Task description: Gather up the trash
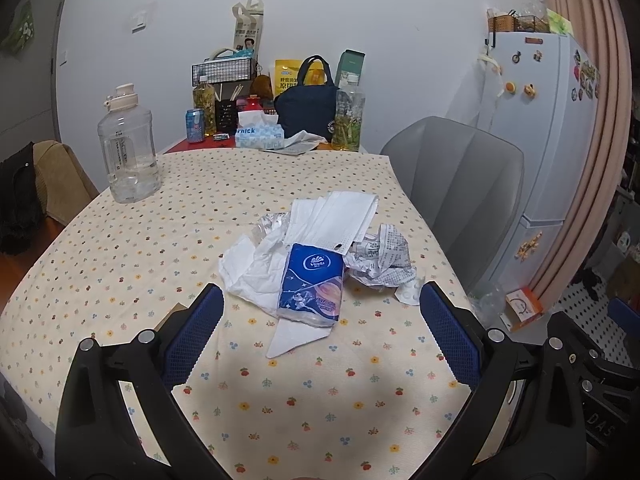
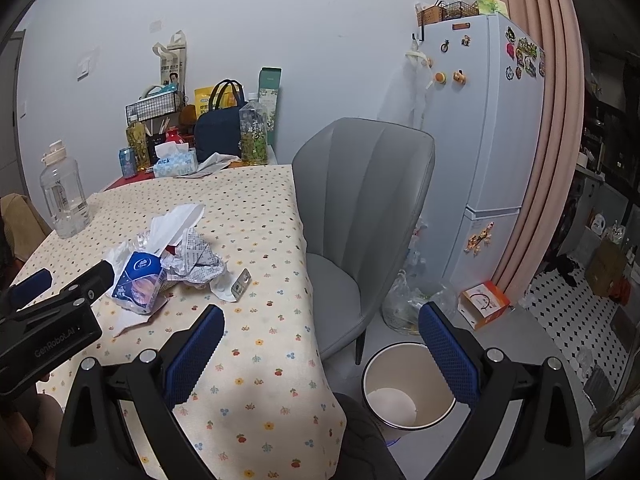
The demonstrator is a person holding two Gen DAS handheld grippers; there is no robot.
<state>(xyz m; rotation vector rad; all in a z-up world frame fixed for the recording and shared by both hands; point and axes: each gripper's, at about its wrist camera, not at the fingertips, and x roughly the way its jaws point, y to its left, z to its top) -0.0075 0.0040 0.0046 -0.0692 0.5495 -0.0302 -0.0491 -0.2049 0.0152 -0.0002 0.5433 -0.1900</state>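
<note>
Above the table point(image 1: 120, 240), both grippers spread, empty

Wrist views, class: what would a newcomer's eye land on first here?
A heap of trash mid-table: a blue tissue pack atop white tissues, crumpled newspaper beside it. On the floor past the table edge stands an open bin. Both grippers, left gripper and right gripper, are open.
</note>
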